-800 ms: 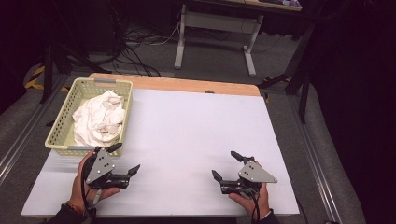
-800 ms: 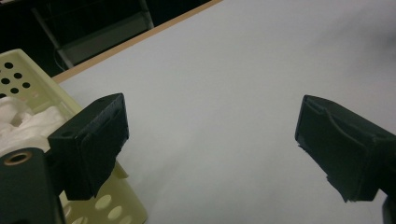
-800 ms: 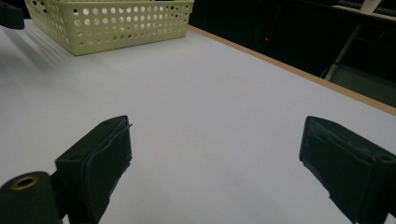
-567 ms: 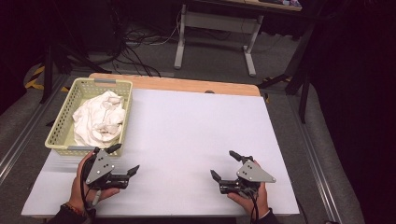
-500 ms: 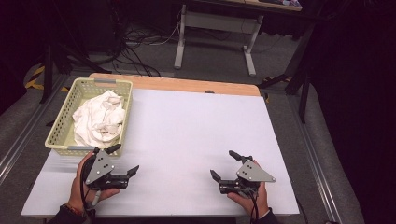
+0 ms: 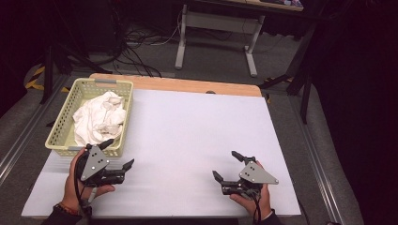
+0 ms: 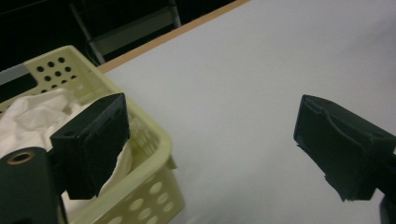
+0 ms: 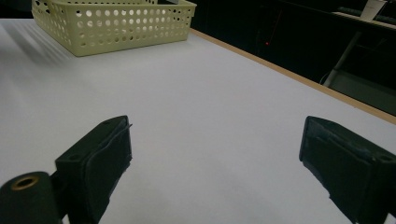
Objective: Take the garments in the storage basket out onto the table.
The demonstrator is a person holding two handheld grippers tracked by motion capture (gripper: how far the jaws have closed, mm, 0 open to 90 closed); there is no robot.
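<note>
Left gripper (image 6: 117, 157): jaws wide apart, nothing between them, held just beside the near corner of the yellow basket (image 6: 61, 129). White cloth (image 6: 99, 117): bundled inside that basket, just beyond the gripper. Right gripper (image 6: 225, 165): jaws wide, empty, well apart over the white table (image 6: 197, 126).

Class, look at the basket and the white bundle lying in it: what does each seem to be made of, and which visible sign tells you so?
Basket: probably moulded plastic, pale yellow-green with a slight sheen; its walls carry regular rows of round punched holes and a smooth rolled rim.
White bundle: apparently cloth, matte and soft; it lies crumpled in loose folds and creases. Which fabric it is cannot be told.
</note>
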